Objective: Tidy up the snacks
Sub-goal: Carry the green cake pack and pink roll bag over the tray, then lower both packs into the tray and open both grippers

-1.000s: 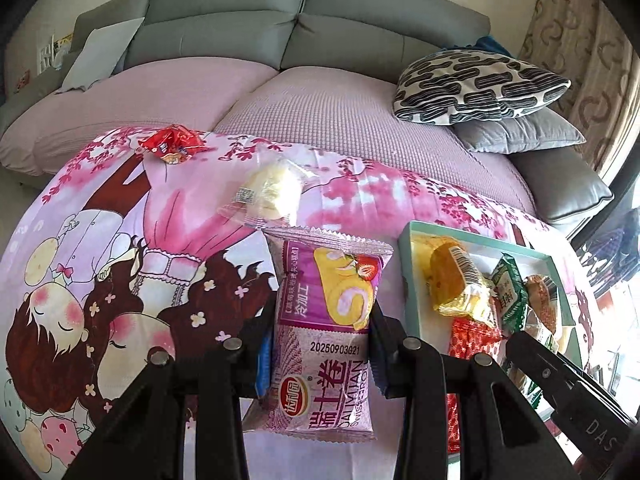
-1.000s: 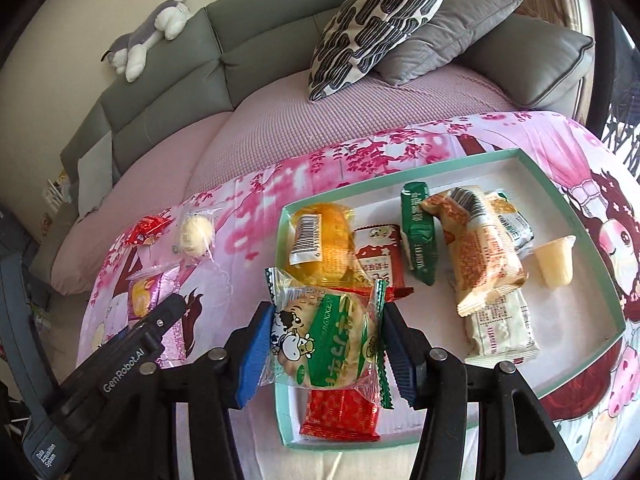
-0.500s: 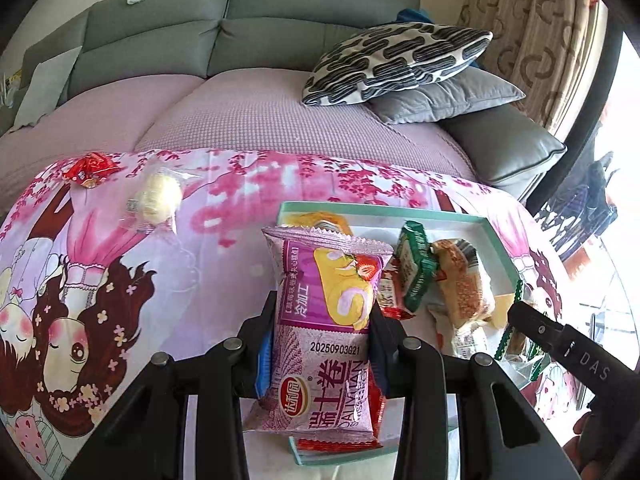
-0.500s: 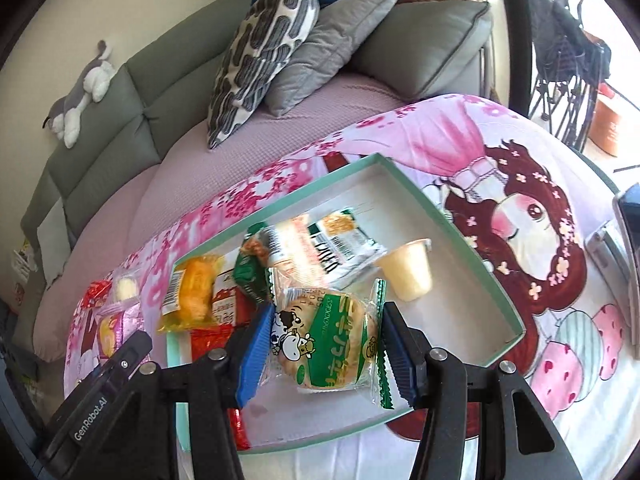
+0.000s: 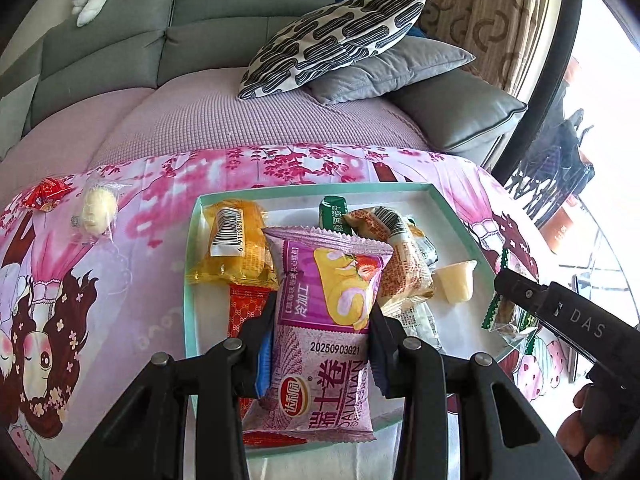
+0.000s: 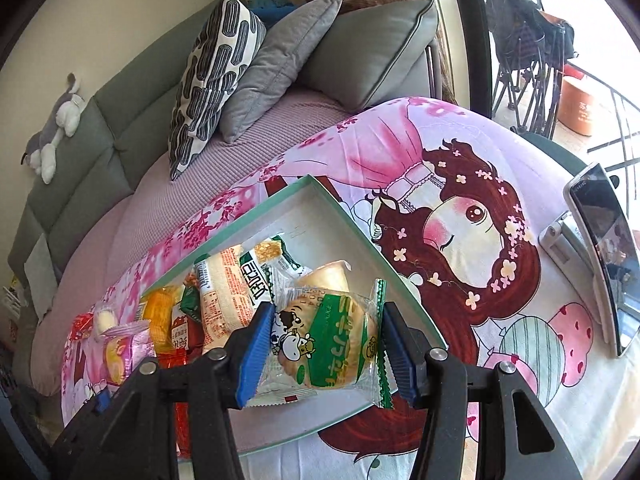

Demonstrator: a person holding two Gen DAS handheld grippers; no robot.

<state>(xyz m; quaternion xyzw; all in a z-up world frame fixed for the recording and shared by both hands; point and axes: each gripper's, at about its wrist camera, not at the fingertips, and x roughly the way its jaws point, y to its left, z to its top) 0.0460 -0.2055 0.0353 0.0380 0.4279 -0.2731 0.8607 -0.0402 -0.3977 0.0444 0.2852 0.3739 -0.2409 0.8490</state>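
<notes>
Snacks are gathered in a teal-rimmed tray [image 5: 191,292] at the centre of the left wrist view, on a counter covered by a pink cartoon cloth [image 5: 132,304]. A purple swiss-roll packet [image 5: 326,320] is clamped in the left claw [image 5: 320,348] at the lower centre, held above the tray. A yellow cake packet [image 5: 236,248] and a jelly cup [image 5: 456,282] are seen in the tray. A red candy [image 5: 46,196] and a pale wrapped sweet [image 5: 98,212] are left on the cloth at the left edge.

In the right wrist view, a green-and-white biscuit packet [image 6: 324,340] is clamped between the blue pads of the right claw [image 6: 326,354], over the tray's near right part [image 6: 360,232]. A phone on a stand [image 6: 600,256] is seen at the right edge.
</notes>
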